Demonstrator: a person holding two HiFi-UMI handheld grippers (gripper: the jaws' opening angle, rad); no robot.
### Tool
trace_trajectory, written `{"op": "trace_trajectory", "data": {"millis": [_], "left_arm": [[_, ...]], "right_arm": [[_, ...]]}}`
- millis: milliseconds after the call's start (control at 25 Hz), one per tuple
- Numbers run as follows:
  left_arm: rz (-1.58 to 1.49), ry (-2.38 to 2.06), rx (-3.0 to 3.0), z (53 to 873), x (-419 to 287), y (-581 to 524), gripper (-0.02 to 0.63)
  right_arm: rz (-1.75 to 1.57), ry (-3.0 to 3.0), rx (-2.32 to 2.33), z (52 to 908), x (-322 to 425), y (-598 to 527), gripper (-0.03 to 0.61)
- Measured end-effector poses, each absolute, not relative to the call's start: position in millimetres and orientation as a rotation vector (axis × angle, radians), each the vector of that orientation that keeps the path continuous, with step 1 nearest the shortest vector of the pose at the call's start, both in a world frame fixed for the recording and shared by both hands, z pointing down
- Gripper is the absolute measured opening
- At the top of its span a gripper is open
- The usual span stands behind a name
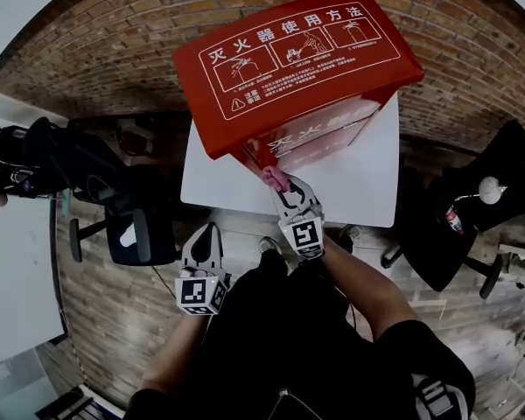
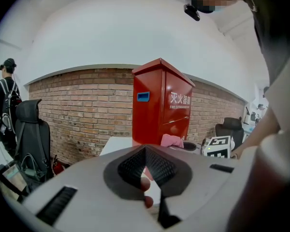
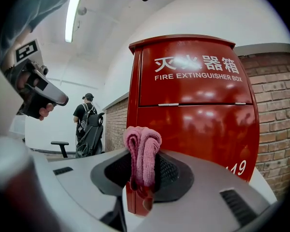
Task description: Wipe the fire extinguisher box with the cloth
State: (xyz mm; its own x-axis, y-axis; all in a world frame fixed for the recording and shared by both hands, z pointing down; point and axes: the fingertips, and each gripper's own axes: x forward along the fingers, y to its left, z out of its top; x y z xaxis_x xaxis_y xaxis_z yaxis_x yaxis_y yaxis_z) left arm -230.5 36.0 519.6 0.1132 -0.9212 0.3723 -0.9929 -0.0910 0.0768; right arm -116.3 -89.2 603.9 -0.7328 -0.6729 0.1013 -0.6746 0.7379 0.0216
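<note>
Brick wall [image 1: 114,68] behind, white bench [image 1: 367,182] carrying the upright fire extinguisher box [image 1: 289,51]. Right tool [image 1: 284,188] grips the pink cloth [image 3: 142,149], with the box front dead ahead and very near. Left tool [image 1: 206,239] sits farther off, pinched together on nothing.

I read the fire extinguisher box [image 3: 198,115] as glossy, smooth red painted metal with reflections, the pink cloth [image 3: 142,149] as fuzzy terry, the table [image 1: 367,182] as smooth matt white, the brick wall [image 2: 82,110] as rough, and the right gripper [image 3: 142,167] shell as matt grey plastic.
</note>
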Motion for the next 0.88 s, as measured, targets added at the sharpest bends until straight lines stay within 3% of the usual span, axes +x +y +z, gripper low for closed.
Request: {"op": "trace_trajectory", "data": {"millis": [880], "left_arm": [[0.353,-1.844,2.116,524.1,-221.6,27.0,0.028]], "right_arm": [[-0.019,-2.785,1.192,608.2,-71.8,-115.9,0.110]]}}
